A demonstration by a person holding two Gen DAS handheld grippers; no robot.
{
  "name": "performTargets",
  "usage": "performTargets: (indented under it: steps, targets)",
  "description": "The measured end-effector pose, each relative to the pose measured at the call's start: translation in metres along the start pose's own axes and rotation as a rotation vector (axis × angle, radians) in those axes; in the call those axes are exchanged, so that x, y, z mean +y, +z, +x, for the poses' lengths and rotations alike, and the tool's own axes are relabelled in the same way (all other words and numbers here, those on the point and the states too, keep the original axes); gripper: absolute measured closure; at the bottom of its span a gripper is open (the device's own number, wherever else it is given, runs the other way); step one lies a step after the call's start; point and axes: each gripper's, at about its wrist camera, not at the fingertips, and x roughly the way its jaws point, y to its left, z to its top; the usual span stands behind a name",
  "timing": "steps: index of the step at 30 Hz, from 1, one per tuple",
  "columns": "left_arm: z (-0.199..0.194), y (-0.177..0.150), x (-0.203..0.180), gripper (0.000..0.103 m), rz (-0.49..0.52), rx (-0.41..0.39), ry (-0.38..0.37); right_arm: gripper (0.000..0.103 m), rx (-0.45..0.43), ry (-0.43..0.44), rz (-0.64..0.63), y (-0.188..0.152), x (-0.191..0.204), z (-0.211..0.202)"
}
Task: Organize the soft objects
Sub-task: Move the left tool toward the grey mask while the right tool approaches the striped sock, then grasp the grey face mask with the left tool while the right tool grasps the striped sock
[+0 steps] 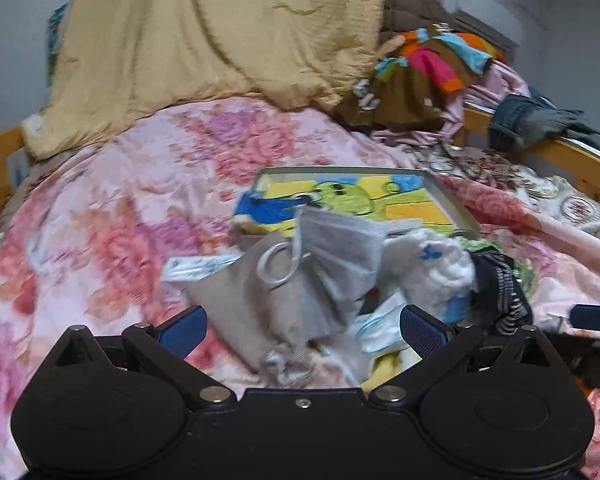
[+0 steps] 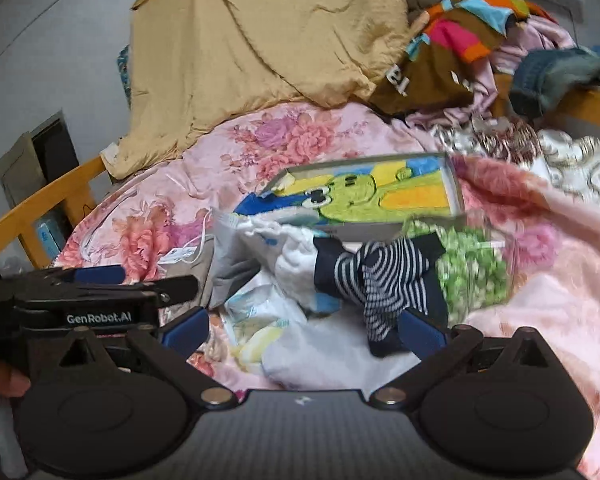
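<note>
Hovering both grippers, left (image 1: 302, 326) and right (image 2: 304, 330), jaws wide, nothing held. Striped sock (image 2: 384, 280) looks light and floppy; I'd pinch its bunched middle.

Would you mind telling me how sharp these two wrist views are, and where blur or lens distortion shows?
Left wrist view: motion blur smears the floral quilt and the grey mask; the left gripper itself stays crisp. Right wrist view: somewhat sharper, the striped sock reads clearly, though the green patterned cloth and the quilt's right edge are smeared. Both views: fisheye bending of the wooden bed rail, soft even light, no glare.
</note>
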Motion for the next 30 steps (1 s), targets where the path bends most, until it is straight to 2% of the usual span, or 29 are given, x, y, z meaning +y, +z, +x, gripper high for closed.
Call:
performTargets:
  steps: [3,6,10,15,22,25,30]
  targets:
    - [0.008,0.004,-0.005,0.001,0.030,-0.003,-0.062,0.000,-0.002,-0.032,-0.025,0.008,-0.006,0.008]
    - [0.018,0.007,-0.010,0.001,0.056,-0.003,-0.092,0.000,-0.002,-0.060,-0.033,0.015,-0.019,0.018]
    - [0.031,0.012,-0.011,0.001,0.101,0.006,-0.095,0.000,0.005,-0.083,-0.045,0.023,-0.035,0.036]
    - [0.048,0.015,-0.009,0.003,0.130,0.023,-0.083,0.001,0.031,-0.051,0.011,0.024,-0.053,0.049]
    - [0.063,0.016,-0.011,0.005,0.164,0.029,-0.099,0.005,0.038,-0.028,-0.048,0.019,-0.044,0.053]
    - [0.066,0.015,-0.011,0.011,0.178,0.035,-0.101,0.010,0.050,-0.032,-0.051,0.017,-0.043,0.056]
    - [0.068,0.015,-0.009,0.030,0.195,0.044,-0.109,0.021,0.062,-0.045,-0.047,0.015,-0.043,0.060]
